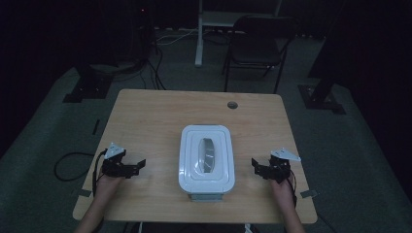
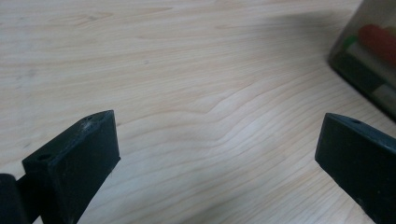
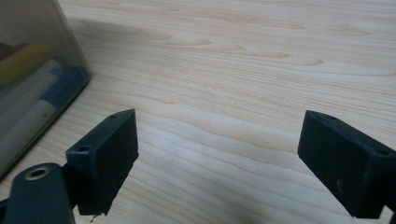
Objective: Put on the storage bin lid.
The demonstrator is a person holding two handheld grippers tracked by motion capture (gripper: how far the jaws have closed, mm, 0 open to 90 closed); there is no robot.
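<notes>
A white-lidded box (image 1: 207, 160) sits at the centre of the frame on the wooden desk (image 1: 145, 116). The left claw (image 1: 137, 165) at lower left and the right claw (image 1: 256, 167) at lower right flank it, each spread wide and gripping nothing.

I can read no text, label, brand, number or sign anywhere: the white rectangular plastic lidded box (image 1: 207, 159) on my light wooden surface (image 1: 145, 116) bears no legible lettering.
</notes>
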